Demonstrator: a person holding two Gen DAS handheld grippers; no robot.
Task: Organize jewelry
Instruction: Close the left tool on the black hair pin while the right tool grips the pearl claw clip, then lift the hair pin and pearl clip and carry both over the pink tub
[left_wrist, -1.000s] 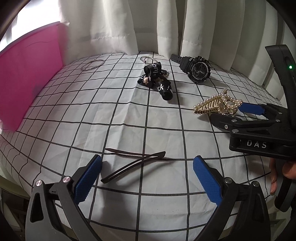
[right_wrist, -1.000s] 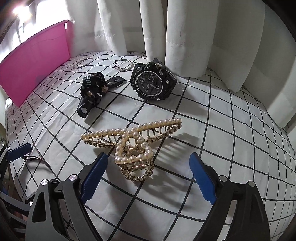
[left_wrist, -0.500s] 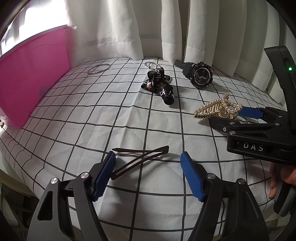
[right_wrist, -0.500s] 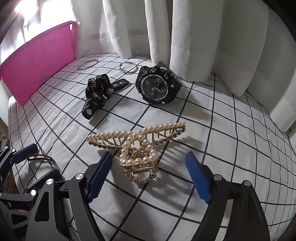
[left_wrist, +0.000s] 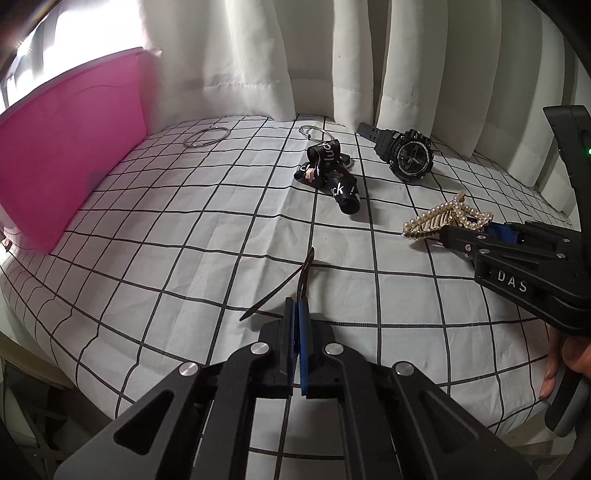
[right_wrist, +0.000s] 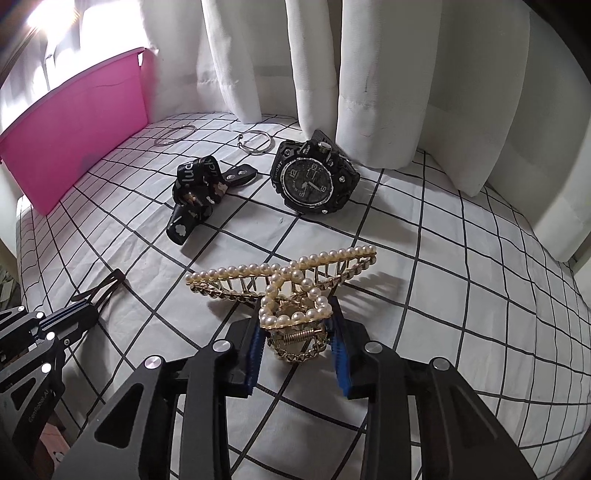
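Your right gripper (right_wrist: 297, 341) has its blue fingers (right_wrist: 255, 350) pinching the hinge end of the pearl hair claw (right_wrist: 284, 286), whose toothed end rests on the grid-patterned bedsheet (right_wrist: 443, 295). Your left gripper (left_wrist: 297, 328) has its fingers (left_wrist: 303, 332) pressed together on the near end of the dark hair clip (left_wrist: 291, 284), which sticks out forward over the sheet. Beyond the claw lie the black sport watch (right_wrist: 314, 181), near the white curtain (right_wrist: 369, 74), and the folded black printed strap (right_wrist: 195, 192) to its left. Two metal rings (right_wrist: 255, 140) sit farther back on the sheet. The pink box (right_wrist: 77, 129) stands at the far left edge of the bed.
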